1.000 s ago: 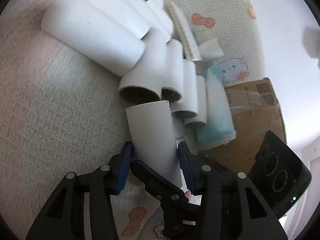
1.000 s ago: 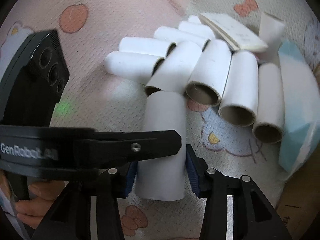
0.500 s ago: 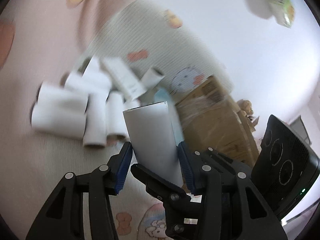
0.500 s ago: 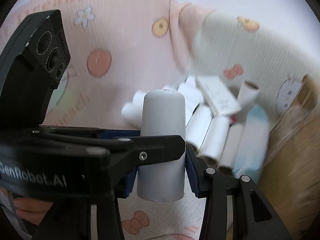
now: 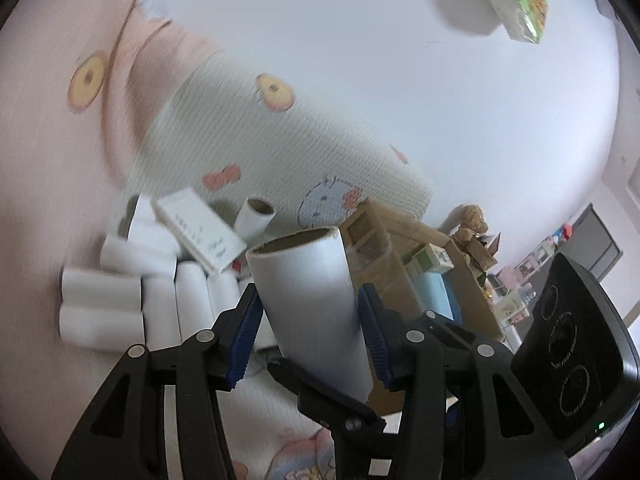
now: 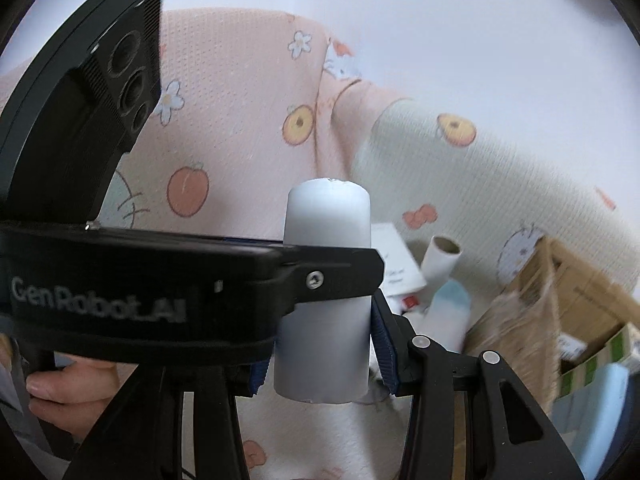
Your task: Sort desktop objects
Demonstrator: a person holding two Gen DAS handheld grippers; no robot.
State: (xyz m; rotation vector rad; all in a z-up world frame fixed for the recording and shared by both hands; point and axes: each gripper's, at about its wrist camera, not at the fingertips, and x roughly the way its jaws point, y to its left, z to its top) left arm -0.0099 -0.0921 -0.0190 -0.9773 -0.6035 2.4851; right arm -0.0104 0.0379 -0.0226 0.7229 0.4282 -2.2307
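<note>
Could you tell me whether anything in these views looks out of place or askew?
Yes. One small tube stands tilted, open end up, beside the booklet, while the other tubes lie flat. Oddly, the left tongs and right tongs both appear clamped on the same lifted tube.

White cardboard tube, hollow, brown inner wall showing at open top end; held upright w/ slight tilt, clear of the mat. Both grippers' blue pads flank it at mid-body: left gripper and right gripper. In right wrist view the same tube stands vertical, bottom rim ragged. Behind/below: pile of similar white tubes lying on their sides, side by side, touching. One short tube leans at pile's far edge, open end up. White booklet rests tilted across pile's far tubes.
</note>
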